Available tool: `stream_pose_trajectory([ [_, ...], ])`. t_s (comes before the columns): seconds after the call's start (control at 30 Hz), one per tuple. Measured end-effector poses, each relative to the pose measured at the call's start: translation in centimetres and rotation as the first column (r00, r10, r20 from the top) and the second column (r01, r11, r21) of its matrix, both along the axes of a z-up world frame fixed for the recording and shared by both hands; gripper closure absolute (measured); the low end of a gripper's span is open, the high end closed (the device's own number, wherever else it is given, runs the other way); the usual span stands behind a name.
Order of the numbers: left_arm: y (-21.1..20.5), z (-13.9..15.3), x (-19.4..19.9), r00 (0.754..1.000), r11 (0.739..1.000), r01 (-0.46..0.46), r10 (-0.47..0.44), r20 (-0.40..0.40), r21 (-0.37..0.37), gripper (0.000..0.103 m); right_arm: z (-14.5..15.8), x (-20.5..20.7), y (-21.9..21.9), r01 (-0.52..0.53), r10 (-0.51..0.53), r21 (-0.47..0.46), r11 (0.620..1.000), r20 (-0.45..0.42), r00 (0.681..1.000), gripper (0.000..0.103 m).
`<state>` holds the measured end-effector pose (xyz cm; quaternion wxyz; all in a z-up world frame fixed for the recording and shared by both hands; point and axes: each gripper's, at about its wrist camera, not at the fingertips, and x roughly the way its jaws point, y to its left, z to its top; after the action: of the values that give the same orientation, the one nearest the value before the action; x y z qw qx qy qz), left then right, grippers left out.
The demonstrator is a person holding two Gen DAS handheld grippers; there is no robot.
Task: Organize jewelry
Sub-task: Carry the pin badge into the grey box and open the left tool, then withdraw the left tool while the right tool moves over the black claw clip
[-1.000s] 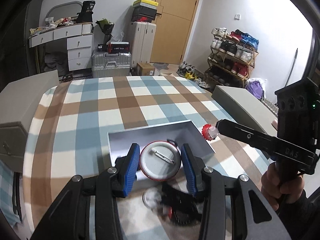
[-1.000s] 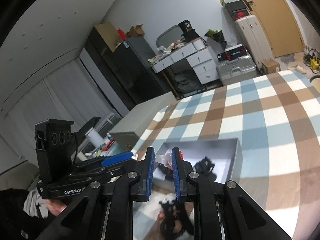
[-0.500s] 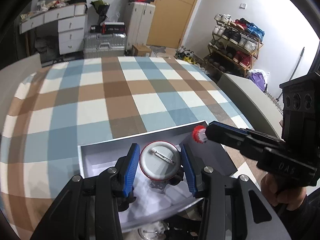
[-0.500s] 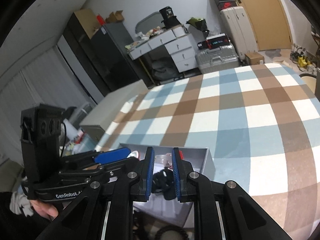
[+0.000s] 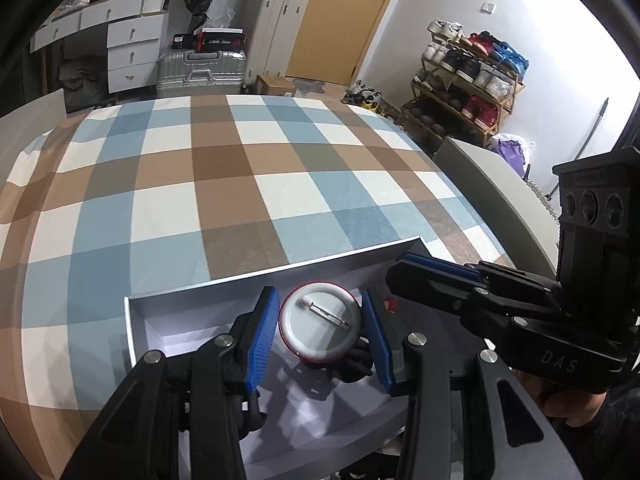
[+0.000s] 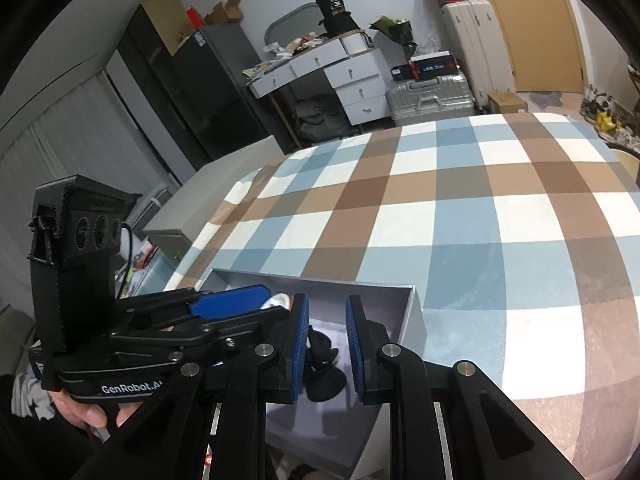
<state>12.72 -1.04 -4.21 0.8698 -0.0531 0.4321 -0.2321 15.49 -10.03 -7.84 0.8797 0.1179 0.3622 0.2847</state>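
Two changes since a second ago: our right gripper (image 6: 327,342) now stands spread, its red piece released, while our left gripper (image 5: 318,330) still pinches the round badge (image 5: 320,327) over the grey box (image 5: 256,276), so one item is stowed.

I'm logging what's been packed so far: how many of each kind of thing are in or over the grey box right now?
Round badge: 1
Black item: 1
Small red piece, mostly hidden: 1
Total: 3

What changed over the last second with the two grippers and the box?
The right hand-held gripper opened, releasing its small red-and-clear piece over the grey box. Both grippers moved forward over the box. The left hand-held gripper still grips the round pin badge.
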Motion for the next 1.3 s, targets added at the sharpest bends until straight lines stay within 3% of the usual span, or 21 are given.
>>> stream_pose_trajectory([
  [0.07,0.1,0.2,0.0,1.0,1.0,-0.015,0.015,0.003,-0.001,0.063,0.2,-0.3,-0.1,0.004,-0.004,0.004,1.0,0.01,1.0,0.082],
  [0.17,0.4,0.4,0.0,1.0,1.0,-0.016,0.016,0.009,-0.02,0.057,0.5,-0.5,-0.6,0.024,-0.024,0.019,1.0,0.016,1.0,0.07],
  [0.23,0.6,0.6,-0.1,1.0,0.999,-0.025,0.025,0.011,-0.02,0.047,0.7,-0.8,-1.1,0.038,-0.038,0.035,0.999,0.016,0.999,0.064],
  [0.4,0.8,1.2,-0.6,0.998,0.999,-0.044,0.045,0.034,-0.012,0.047,1.1,-1.3,-1.7,0.061,-0.062,0.055,0.997,0.018,0.998,0.043],
  [0.57,1.0,1.6,-1.4,0.997,0.998,-0.059,0.059,0.05,-0.004,0.047,1.4,-2.0,-2.5,0.08,-0.082,0.076,0.994,0.018,0.996,0.028],
  [0.7,1.2,1.9,-2.1,0.995,0.997,-0.074,0.074,0.07,0.006,0.046,1.9,-3.0,-2.9,0.086,-0.089,0.089,0.992,0.033,0.995,0.024],
  [0.83,1.7,2.4,-3.2,0.989,0.993,-0.115,0.113,0.096,0.013,0.032,2.5,-4.3,-3.2,0.088,-0.094,0.095,0.992,0.051,0.994,0.016],
  [0.97,2.3,2.8,-4.3,0.982,0.988,-0.155,0.152,0.114,0.016,0.031,3.0,-5.9,-3.4,0.103,-0.109,0.087,0.991,0.075,0.991,0.011],
  [1.07,2.7,2.7,-5.2,0.976,0.983,-0.183,0.18,0.124,0.017,0.021,3.1,-7.2,-3.2,0.095,-0.102,0.081,0.992,0.086,0.991,0.007],
  [1.3,3.9,1.5,-7.1,0.97,0.972,-0.227,0.221,0.103,0.053,0.021,2.3,-10.3,-1.5,0.019,-0.025,0.066,0.998,0.084,0.996,0.0],
])
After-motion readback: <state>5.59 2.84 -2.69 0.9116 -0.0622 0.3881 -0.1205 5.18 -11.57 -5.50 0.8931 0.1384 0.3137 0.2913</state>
